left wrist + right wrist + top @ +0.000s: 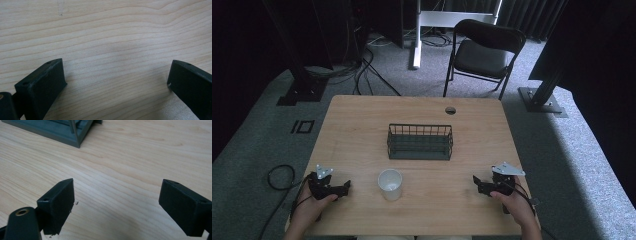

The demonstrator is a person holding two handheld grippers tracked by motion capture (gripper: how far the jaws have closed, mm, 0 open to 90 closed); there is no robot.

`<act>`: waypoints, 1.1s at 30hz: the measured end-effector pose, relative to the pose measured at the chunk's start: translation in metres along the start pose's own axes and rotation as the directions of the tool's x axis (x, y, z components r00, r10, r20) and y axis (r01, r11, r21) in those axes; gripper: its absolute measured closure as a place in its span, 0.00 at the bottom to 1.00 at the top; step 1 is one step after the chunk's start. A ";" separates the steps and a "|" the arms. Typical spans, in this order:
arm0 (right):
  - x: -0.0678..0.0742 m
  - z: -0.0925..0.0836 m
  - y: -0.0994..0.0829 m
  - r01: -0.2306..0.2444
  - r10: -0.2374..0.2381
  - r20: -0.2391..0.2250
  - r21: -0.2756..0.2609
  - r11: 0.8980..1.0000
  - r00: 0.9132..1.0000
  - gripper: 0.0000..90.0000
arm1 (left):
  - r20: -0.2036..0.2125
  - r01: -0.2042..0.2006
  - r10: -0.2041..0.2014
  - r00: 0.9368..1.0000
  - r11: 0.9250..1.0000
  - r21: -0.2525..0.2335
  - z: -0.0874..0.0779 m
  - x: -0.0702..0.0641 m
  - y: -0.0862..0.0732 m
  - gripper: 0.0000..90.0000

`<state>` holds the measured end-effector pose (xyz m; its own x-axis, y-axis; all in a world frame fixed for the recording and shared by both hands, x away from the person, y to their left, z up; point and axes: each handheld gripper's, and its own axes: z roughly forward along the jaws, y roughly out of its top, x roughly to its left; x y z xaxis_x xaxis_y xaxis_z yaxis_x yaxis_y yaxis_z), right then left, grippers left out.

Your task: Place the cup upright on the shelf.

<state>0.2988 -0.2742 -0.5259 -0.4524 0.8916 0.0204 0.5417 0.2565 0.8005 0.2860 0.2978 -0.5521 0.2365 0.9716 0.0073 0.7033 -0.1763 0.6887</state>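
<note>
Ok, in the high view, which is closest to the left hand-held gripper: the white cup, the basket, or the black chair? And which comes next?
From the left hand-held gripper, at the table's near left:
1. White cup, just to its right near the front edge.
2. Wire basket, farther back at the table's middle.
3. Black chair, on the floor beyond the table's far edge.

Inspector A: Obstacles on the counter?

Inspector B: Two. A white cup stands near the front edge, between the left tool and the right tool, well apart from each. A wire basket sits at centre, behind the cup.

Inspector A: Free room?

Inspector B: Bare wood lies between both tools' spread jaws, and on either side of the basket.
</note>
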 end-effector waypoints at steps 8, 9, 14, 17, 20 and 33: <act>0.009 0.003 0.006 0.030 -0.029 -0.042 0.011 0.999 0.999 0.14 | 0.000 0.000 0.000 1.000 1.000 0.000 0.000 0.000 0.000 0.02; 0.010 0.003 0.007 0.039 -0.038 -0.048 0.010 0.999 0.998 0.14 | 0.000 0.000 0.000 1.000 1.000 0.000 0.000 0.000 0.000 0.02; 0.017 0.004 0.011 0.070 -0.071 -0.077 -0.005 0.998 0.995 0.14 | 0.000 0.000 0.000 1.000 1.000 0.000 0.000 0.000 0.000 0.02; 0.022 0.003 0.013 0.079 -0.080 -0.101 -0.015 0.997 0.992 0.14 | 0.000 0.000 0.000 1.000 1.000 0.000 0.000 0.000 0.000 0.02; 0.028 0.003 0.016 0.095 -0.098 -0.131 -0.030 0.995 0.987 0.14 | 0.000 0.000 0.000 1.000 1.000 0.000 0.000 0.000 0.000 0.02; 0.058 0.001 0.032 0.160 -0.180 -0.263 -0.096 0.982 0.948 0.14 | 0.000 0.000 0.000 1.000 1.000 0.000 0.000 0.000 0.000 0.02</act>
<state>0.2903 -0.2135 -0.5001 -0.7129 0.7005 0.0330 0.3915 0.3586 0.8474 0.2860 0.2978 -0.5521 0.2364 0.9716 0.0076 0.7033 -0.1765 0.6886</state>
